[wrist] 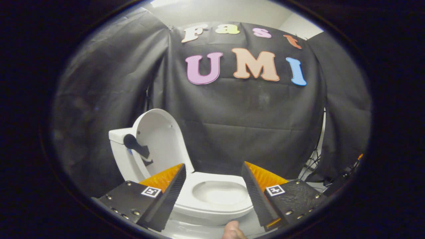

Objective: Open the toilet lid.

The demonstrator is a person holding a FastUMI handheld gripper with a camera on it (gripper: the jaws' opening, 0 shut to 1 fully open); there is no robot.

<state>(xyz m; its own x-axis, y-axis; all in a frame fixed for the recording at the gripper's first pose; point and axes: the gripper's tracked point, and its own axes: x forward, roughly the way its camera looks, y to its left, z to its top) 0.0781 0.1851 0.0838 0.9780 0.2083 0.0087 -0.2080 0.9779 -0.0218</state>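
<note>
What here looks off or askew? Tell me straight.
Nothing stands out. The toilet lid stands upright against the tank, the seat lies flat over the bowl, and the gripper is open with nothing between its fingers.

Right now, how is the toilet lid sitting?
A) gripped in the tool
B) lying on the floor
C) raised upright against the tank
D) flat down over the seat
C: the lid stands up against the tank, the seat is bare, and the tool is open, holding nothing.
</note>
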